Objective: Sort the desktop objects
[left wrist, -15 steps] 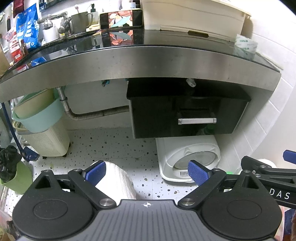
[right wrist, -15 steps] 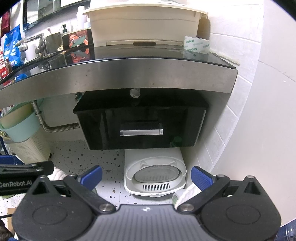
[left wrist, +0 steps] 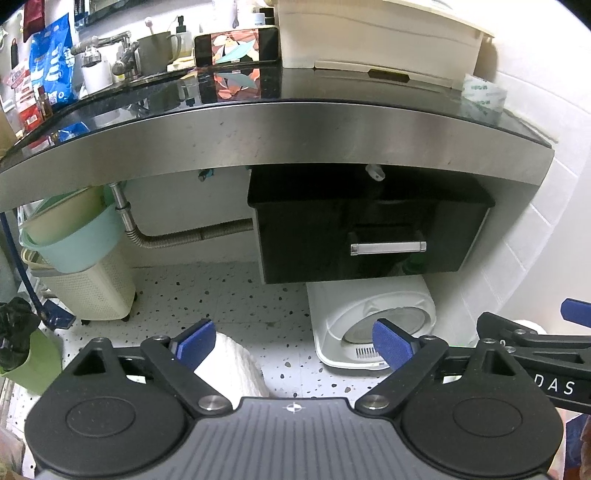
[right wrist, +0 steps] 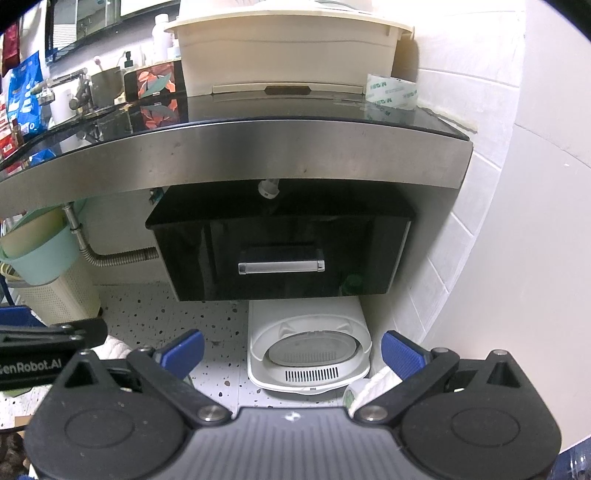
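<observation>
A black counter top (left wrist: 332, 92) with a steel front edge carries a phone (left wrist: 236, 46) showing a picture, a beige lidded box (left wrist: 376, 33) and a roll of clear tape (left wrist: 484, 94). The phone (right wrist: 153, 85), box (right wrist: 288, 48) and tape (right wrist: 391, 90) also show in the right wrist view. My left gripper (left wrist: 293, 343) is open and empty, held low in front of the counter. My right gripper (right wrist: 291, 350) is open and empty, beside it on the right.
Under the counter hang a black drawer unit (left wrist: 369, 236) with a steel handle and a drain hose (left wrist: 184, 240). A white appliance (right wrist: 308, 354) stands on the speckled floor. Baskets (left wrist: 74, 251) sit left. A tap (left wrist: 99, 46) and mug (left wrist: 155, 51) stand at back left.
Both grippers have risen slightly and edged toward the counter; the counter top shows a little more. Both stay open.
</observation>
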Demonstrator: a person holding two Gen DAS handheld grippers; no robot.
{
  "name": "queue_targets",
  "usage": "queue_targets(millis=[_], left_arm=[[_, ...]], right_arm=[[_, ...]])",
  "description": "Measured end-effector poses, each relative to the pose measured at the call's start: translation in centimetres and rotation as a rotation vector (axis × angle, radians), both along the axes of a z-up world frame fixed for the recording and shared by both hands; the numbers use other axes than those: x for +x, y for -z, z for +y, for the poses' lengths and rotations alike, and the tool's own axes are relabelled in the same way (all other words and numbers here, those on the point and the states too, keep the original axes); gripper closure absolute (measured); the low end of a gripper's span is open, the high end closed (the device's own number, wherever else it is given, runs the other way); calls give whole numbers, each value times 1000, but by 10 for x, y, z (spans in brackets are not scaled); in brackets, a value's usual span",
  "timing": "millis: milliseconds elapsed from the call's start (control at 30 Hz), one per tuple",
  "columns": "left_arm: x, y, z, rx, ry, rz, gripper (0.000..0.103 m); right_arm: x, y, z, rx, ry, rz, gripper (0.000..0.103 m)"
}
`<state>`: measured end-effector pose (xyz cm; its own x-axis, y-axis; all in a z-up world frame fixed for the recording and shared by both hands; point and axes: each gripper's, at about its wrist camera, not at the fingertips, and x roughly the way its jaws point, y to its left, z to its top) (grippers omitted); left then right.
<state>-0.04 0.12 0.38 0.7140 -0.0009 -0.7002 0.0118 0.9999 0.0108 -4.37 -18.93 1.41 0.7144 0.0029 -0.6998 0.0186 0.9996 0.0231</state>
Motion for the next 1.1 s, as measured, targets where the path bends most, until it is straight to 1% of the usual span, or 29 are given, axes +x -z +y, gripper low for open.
queue_targets(millis=[200, 433, 567, 600, 633, 1000, 1100], left_arm=[[1, 0, -3, 12, -10, -13, 14], [0, 0, -1, 14, -11, -26, 14], [1, -2, 2, -12, -16, -35, 15], [1, -2, 2, -11, -20, -35, 17], [1, -2, 3, -9, -23, -35, 19], [2, -5, 2, 59, -54, -70, 19], [4, -6, 3, 55, -55, -74, 19]], right_arm=[[1, 0, 0, 1, 2, 2, 0], [1, 1, -1, 2, 4, 4, 0], [1, 2, -1, 1, 6, 5, 0], [2, 2, -1, 1, 7, 6, 0], [2, 2, -1, 2, 7, 6, 0], [2, 4, -2, 2, 12, 6, 0], [2, 5, -2, 2, 17, 5, 0]])
